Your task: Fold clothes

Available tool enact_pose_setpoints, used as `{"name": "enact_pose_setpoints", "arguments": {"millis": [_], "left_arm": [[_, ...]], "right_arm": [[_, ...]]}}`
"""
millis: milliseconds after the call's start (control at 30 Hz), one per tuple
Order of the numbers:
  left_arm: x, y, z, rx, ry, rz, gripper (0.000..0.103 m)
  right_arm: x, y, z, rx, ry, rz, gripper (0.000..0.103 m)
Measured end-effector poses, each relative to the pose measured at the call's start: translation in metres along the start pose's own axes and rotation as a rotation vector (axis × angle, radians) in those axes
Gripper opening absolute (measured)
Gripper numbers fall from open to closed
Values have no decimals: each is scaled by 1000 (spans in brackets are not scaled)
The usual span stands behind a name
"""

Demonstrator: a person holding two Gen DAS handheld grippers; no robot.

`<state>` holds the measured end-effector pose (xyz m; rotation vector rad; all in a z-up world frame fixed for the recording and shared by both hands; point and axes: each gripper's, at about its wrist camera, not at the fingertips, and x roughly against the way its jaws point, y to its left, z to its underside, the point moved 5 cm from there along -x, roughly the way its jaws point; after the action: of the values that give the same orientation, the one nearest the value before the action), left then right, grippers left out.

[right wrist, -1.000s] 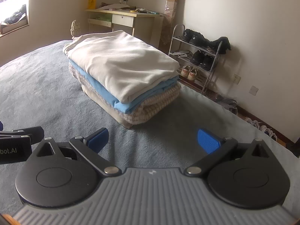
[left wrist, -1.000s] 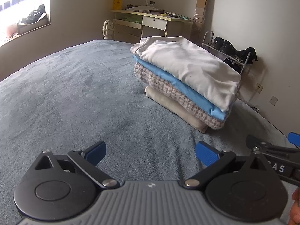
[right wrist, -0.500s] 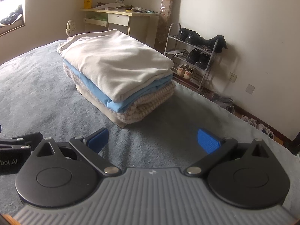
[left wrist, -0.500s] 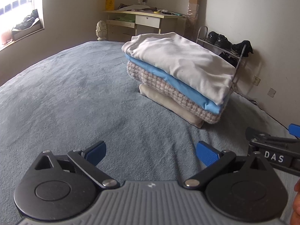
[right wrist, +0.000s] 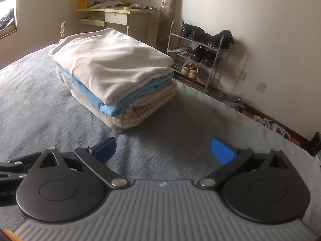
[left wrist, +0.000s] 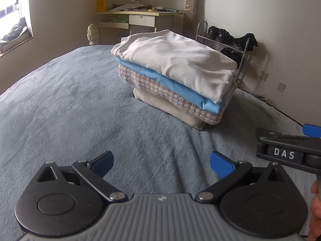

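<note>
clothes stack [left wrist: 176, 74] on bed [left wrist: 70, 104] — shoe rack [right wrist: 200, 54] behind

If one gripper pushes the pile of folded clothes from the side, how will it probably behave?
The pile of folded clothes is soft cloth, so it would probably squash and shear, not slide as one block. The cream top piece lies loose and overhangs the blue layer, so it may slip off first. The plush grey bed cover likely drags on the bottom piece.

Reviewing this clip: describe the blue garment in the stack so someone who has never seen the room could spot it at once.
On the grey-blue plush bedspread sits one stack of folded clothes, near the metal shoe rack. The light blue folded garment is second from the top, under the cream-white folded top and above the checked knit piece. It is the only plain blue layer.
</note>
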<state>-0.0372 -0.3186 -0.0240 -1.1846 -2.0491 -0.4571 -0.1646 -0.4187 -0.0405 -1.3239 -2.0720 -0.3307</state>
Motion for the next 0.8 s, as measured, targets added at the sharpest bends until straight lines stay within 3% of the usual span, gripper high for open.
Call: {"name": "enact_pose_setpoints", "arguments": {"millis": [800], "left_arm": [[-1, -5, 0, -11, 6, 4, 103]], "right_arm": [[-6, -1, 4, -10, 30, 3, 102]]}}
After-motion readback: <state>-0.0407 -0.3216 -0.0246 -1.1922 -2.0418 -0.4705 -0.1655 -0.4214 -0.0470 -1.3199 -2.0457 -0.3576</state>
